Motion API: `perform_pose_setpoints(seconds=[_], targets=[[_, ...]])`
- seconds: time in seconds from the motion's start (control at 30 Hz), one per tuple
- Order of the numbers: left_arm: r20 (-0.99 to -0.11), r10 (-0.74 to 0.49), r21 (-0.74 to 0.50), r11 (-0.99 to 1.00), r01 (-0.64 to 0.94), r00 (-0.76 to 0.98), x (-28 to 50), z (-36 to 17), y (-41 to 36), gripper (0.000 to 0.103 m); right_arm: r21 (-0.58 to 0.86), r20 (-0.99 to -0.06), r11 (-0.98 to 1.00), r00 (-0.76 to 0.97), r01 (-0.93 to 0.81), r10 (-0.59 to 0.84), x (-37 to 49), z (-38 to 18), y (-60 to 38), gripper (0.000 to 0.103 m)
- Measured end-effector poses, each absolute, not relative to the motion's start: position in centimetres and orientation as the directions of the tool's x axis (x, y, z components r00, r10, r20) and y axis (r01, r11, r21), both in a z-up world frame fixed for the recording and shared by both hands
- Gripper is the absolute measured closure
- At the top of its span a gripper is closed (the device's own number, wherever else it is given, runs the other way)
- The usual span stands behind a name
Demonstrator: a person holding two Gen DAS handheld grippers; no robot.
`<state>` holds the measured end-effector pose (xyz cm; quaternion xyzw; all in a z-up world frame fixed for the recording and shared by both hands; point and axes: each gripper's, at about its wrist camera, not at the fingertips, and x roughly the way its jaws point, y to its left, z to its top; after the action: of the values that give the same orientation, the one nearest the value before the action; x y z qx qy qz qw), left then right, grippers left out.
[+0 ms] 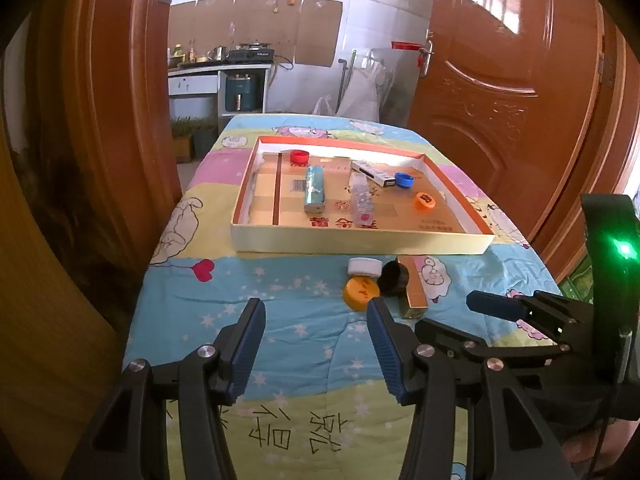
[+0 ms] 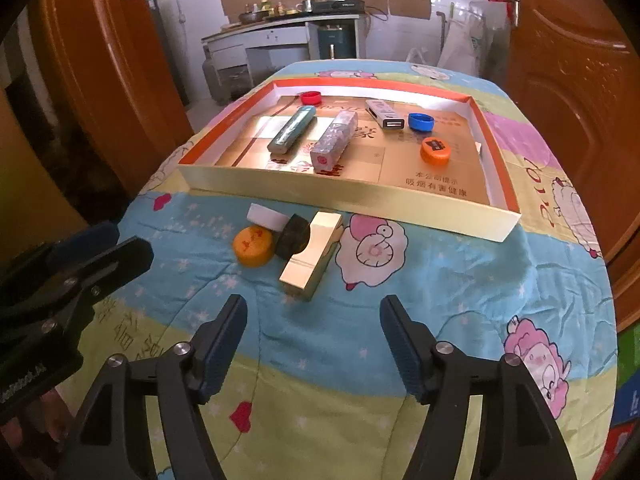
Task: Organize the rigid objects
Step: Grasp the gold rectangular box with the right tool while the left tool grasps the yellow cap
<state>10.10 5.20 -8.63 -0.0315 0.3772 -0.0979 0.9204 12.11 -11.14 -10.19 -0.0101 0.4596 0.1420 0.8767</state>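
Caps and small blocks are what's in play, split between a shallow cardboard tray (image 2: 352, 196) and the cartoon-print quilt (image 2: 420, 280) in front of it. Inside the tray lie a red cap (image 2: 311, 98) at the far wall, a teal bar (image 2: 291, 129) and a clear wrapped bar (image 2: 335, 139) side by side, a white USB adapter (image 2: 386, 114), a blue cap (image 2: 421, 121) just beside it and an orange cap (image 2: 435, 151) nearer the front. Out on the quilt, just before the tray's front wall, a tight cluster: a white cap (image 2: 267, 216), an orange lid (image 2: 253, 246) touching it, a black cap (image 2: 293, 236) leaning between them and a gold block (image 2: 314, 254). The right gripper (image 2: 314, 340) hovers low over the quilt just short of that gold block, jaws spread wide with nothing between them. The left gripper (image 1: 316, 334) hangs alongside, jaws likewise apart and empty, its right finger close to the orange lid.
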Motion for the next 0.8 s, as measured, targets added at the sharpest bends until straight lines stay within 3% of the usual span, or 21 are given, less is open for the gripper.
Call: perform_pose_setpoints(seconds=[0.37, 0.43, 0.5, 0.6, 0.8], targets=[[-0.711, -0.204, -0.131, 0.979, 0.158, 0.673, 11.4, -9.8, 5.6, 0.05, 0.033, -0.819, 0.969, 0.55, -0.245, 0.166, 14.5, -11.3, -9.5, 0.033], [-0.715, -0.203, -0.13, 0.979, 0.158, 0.669, 11.7, -9.9, 5.6, 0.05, 0.005, -0.819, 0.968, 0.555, -0.249, 0.147, 14.8, -11.5, -9.2, 0.038], [-0.719, -0.204, -0.132, 0.979, 0.158, 0.664, 12.0, -10.1, 5.7, 0.05, -0.009, -0.822, 0.967, 0.552, -0.256, 0.139, 15.1, -11.7, -9.2, 0.055], [-0.723, -0.209, -0.136, 0.978, 0.16, 0.659, 12.4, -10.3, 5.7, 0.05, -0.008, -0.827, 0.967, 0.545, -0.255, 0.137, 15.2, -11.9, -9.8, 0.067], [-0.734, -0.242, -0.146, 0.969, 0.201, 0.634, 13.4, -11.0, 4.5, 0.05, -0.009, -0.826, 0.971, 0.549, -0.24, 0.128, 15.5, -11.9, -11.4, 0.069]])
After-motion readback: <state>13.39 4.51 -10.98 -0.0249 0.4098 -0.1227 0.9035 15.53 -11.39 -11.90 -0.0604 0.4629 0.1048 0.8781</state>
